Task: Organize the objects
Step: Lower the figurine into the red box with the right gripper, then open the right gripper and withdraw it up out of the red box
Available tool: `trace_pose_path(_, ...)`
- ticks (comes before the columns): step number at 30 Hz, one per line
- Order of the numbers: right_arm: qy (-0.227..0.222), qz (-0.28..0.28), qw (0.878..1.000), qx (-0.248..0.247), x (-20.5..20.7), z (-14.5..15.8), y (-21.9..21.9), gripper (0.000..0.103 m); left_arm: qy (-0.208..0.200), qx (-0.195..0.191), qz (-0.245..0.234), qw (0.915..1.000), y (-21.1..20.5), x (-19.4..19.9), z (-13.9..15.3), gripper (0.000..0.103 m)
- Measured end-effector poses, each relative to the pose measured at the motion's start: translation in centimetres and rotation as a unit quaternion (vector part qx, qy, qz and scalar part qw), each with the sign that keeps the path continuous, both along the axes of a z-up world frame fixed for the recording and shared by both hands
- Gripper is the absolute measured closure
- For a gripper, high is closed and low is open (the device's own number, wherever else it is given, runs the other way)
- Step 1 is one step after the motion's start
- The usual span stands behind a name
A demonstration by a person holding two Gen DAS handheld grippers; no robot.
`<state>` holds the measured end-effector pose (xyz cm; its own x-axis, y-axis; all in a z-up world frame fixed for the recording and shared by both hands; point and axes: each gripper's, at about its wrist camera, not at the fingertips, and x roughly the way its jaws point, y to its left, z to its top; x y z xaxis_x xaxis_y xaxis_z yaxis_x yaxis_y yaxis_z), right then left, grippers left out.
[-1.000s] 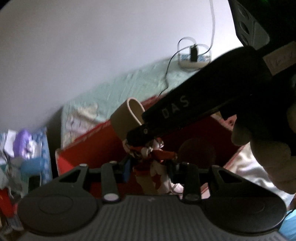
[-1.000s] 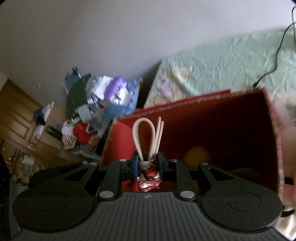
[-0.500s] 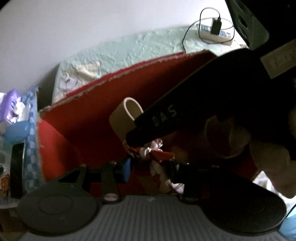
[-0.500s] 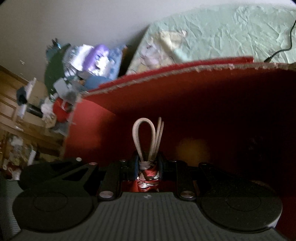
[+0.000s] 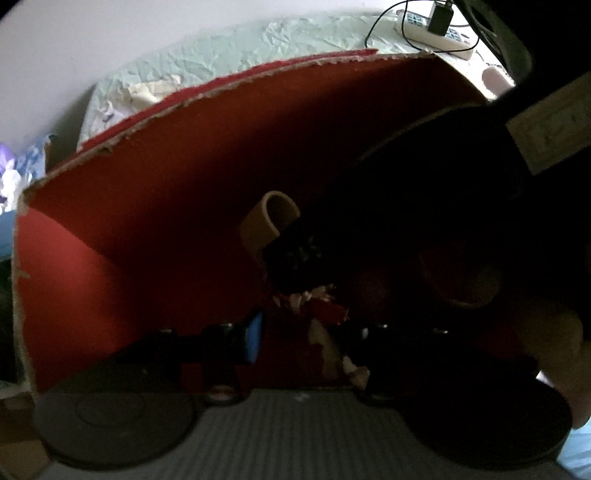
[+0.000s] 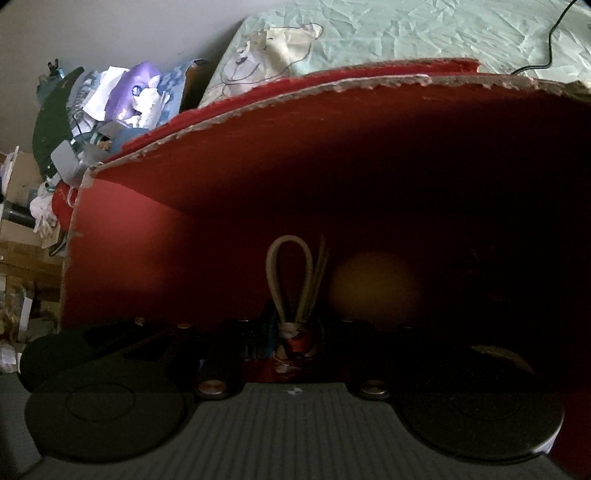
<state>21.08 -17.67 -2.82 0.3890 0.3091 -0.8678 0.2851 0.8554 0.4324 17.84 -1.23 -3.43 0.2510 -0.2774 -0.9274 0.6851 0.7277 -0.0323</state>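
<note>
left wrist view: the left tongs (image 5: 303, 339) are spreading, a red and white bundle (image 5: 317, 314) between them with its tan loop (image 5: 266, 221) up, inside a red box (image 5: 147, 206) (dim). right wrist view: the right tongs (image 6: 291, 339) pinch the same bundle (image 6: 295, 339), deep in the box (image 6: 221, 192).

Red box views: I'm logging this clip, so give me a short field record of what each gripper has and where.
container: red box, open top
left gripper: jaws opening, red-and-white bundle between them
right gripper: shut on the bundle below its beige loop
position: both grippers reach down inside the box
behind box: pale green sheet
</note>
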Motion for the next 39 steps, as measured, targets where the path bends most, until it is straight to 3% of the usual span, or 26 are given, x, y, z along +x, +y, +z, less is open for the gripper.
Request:
trace_pose_path(12,0.003,-0.033,0.999,0.027,-0.5,-0.3,-1.0,0.078,0.008,-0.004,0.010,0.9999,-0.6,0.0,-0.8,0.052)
trace_pose_path(25,-0.024,-0.051,0.998,0.013,-1.0,0.2,-1.1,0.078,-0.039,0.001,0.047,0.9981,-0.7,-0.6,-0.5,0.044)
trace_pose_path(39,-0.051,-0.071,0.996,0.021,-1.6,0.5,-1.6,0.076,-0.056,0.004,0.054,0.9970,-1.8,-0.7,-0.1,0.044)
